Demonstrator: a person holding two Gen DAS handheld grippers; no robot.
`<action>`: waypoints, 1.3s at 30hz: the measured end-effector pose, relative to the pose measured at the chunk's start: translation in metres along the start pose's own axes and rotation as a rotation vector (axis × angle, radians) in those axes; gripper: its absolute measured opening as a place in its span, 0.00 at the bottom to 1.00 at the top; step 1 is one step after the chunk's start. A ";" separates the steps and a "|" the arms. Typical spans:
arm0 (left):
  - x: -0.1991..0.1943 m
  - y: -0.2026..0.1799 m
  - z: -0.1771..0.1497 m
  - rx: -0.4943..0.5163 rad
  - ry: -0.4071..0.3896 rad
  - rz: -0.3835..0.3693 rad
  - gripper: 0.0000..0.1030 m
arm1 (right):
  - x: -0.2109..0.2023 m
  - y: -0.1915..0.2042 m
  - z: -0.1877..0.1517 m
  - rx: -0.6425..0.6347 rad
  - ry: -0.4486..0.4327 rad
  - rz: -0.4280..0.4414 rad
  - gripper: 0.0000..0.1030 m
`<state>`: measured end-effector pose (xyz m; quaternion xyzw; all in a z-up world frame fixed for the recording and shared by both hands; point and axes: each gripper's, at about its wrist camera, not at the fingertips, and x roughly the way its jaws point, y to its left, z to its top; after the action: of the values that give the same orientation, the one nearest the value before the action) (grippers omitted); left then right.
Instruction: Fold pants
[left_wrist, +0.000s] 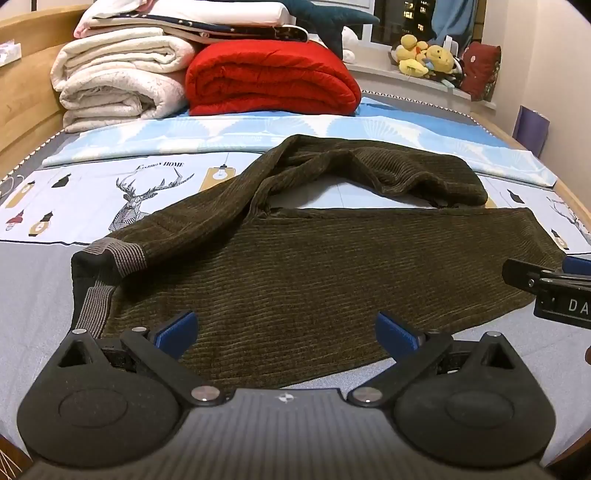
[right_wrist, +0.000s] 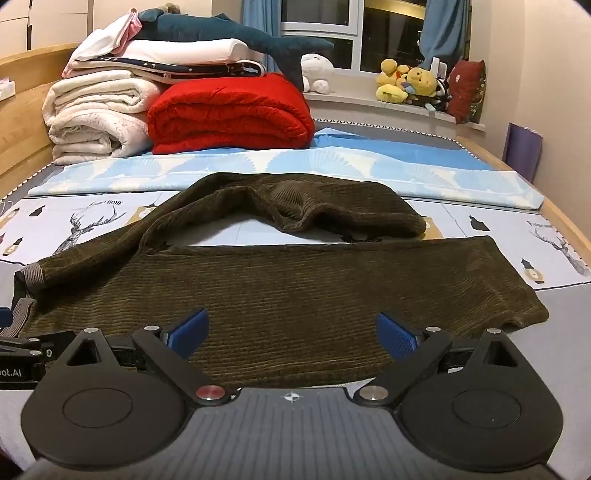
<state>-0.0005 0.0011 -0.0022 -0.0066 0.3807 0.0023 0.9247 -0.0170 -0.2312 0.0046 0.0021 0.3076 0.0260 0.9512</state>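
Dark olive corduroy pants (left_wrist: 295, 269) lie on the bed, also in the right wrist view (right_wrist: 280, 291). The near leg lies flat from left to right. The far leg (left_wrist: 388, 166) is bunched and curls back in a loop. The striped grey waistband (left_wrist: 110, 258) is at the left. My left gripper (left_wrist: 286, 332) is open and empty, just above the near edge of the pants. My right gripper (right_wrist: 291, 332) is open and empty over the near leg; it shows at the right edge of the left wrist view (left_wrist: 554, 291).
Folded white quilts (left_wrist: 118, 81) and a red quilt (left_wrist: 269, 77) are stacked at the head of the bed. A folded light blue sheet (left_wrist: 295, 133) lies behind the pants. Plush toys (left_wrist: 424, 55) sit on the window sill. Wooden bed rails (right_wrist: 565, 225) run along both sides.
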 end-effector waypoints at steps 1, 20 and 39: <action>0.000 0.000 0.000 0.001 -0.001 0.000 0.99 | 0.000 0.000 0.000 0.000 -0.003 0.000 0.94; -0.002 -0.003 -0.001 0.009 -0.009 0.000 0.99 | 0.002 0.002 0.000 -0.001 -0.004 0.002 0.94; -0.023 0.065 0.047 0.123 -0.216 0.043 0.10 | 0.015 -0.093 0.025 0.217 -0.044 -0.115 0.50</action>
<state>0.0160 0.0671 0.0464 0.0587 0.2782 -0.0008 0.9587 0.0141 -0.3234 0.0138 0.0879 0.2873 -0.0623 0.9518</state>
